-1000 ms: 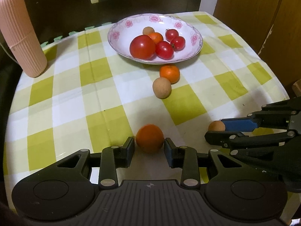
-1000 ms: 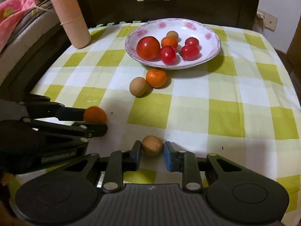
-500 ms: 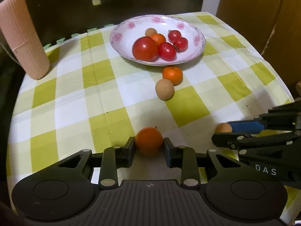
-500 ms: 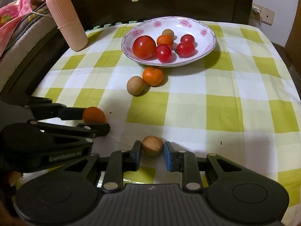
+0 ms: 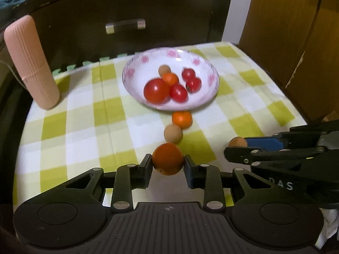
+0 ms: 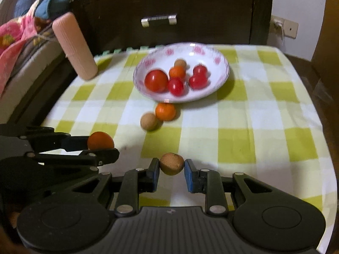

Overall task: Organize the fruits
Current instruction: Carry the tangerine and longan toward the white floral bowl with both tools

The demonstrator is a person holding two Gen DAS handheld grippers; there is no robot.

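Both tongs loaded, bowl (image 5: pixel 213 89) pending.
Left tongs (image 5: pixel 168 165) clamped on orange (image 5: pixel 167 158), right tongs (image 6: pixel 171 169) on brown fruit (image 6: pixel 171 163); round skins, slip risk.

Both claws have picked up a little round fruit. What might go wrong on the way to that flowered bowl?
The orange fruit in the left gripper and the brown fruit in the right gripper are round and pinched only at their sides, so either might slip. The bowl is crowded; a drop may knock tomatoes. Two loose fruits lie along the approach.
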